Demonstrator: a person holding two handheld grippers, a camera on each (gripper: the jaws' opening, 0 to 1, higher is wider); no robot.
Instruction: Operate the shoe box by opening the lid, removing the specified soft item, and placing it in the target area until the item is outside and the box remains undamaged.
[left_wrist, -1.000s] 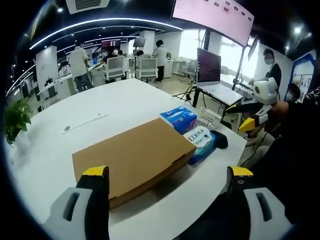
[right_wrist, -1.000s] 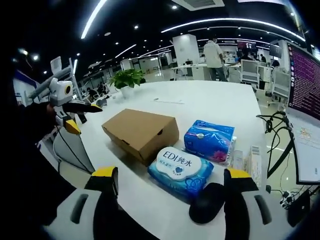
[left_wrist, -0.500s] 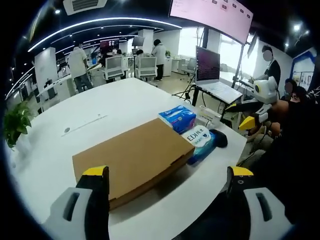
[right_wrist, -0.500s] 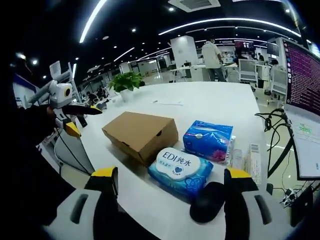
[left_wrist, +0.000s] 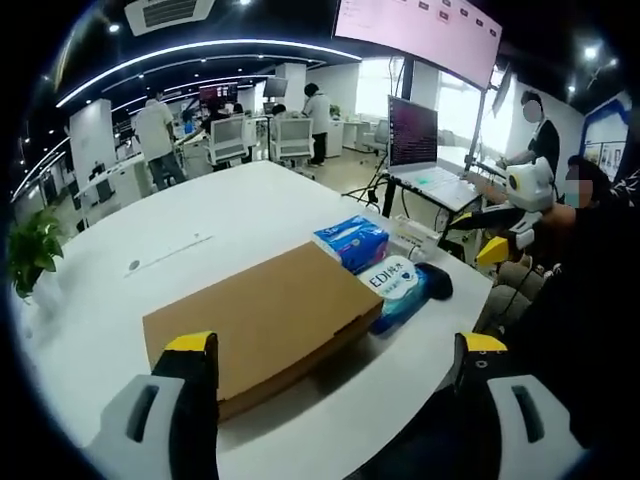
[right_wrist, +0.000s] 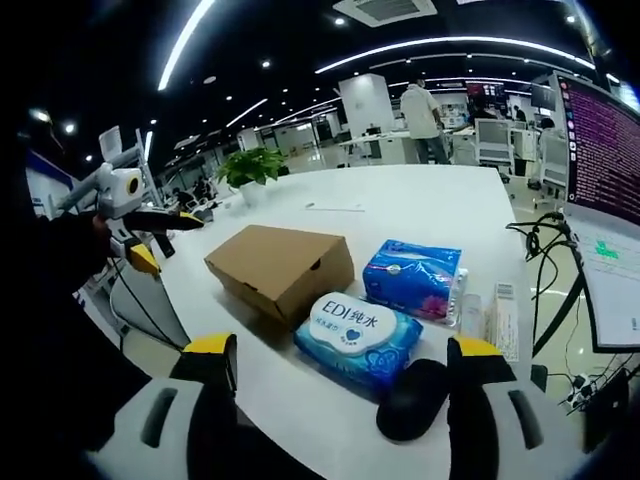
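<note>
On the white bench (left_wrist: 230, 215): closed shoe box (left_wrist: 262, 322), both grippers off it, fingers wide and empty.
Left gripper view: left gripper (left_wrist: 335, 345) fingers (left_wrist: 192, 350) spread wide, nothing between them. Shoe box sits just ahead, lid shut, nearer the left finger. Past its far end lie a blue tissue pack (left_wrist: 351, 241) and an EDI wipes pack (left_wrist: 396, 289), a black mouse (left_wrist: 434, 281) beside those. Right gripper (left_wrist: 512, 205) hangs off to the right, clear of the bench edge; its finger gap can't be read here. Right gripper view: right gripper (right_wrist: 335, 350) fingers (right_wrist: 472, 352) also wide, empty. Wipes pack (right_wrist: 357, 331) straight ahead between them, mouse (right_wrist: 410, 399) by the right finger, tissue pack (right_wrist: 412, 278) behind. Shoe box (right_wrist: 281, 267) ahead-left, closed. Left gripper (right_wrist: 133, 222) is far left, off the bench.
</note>
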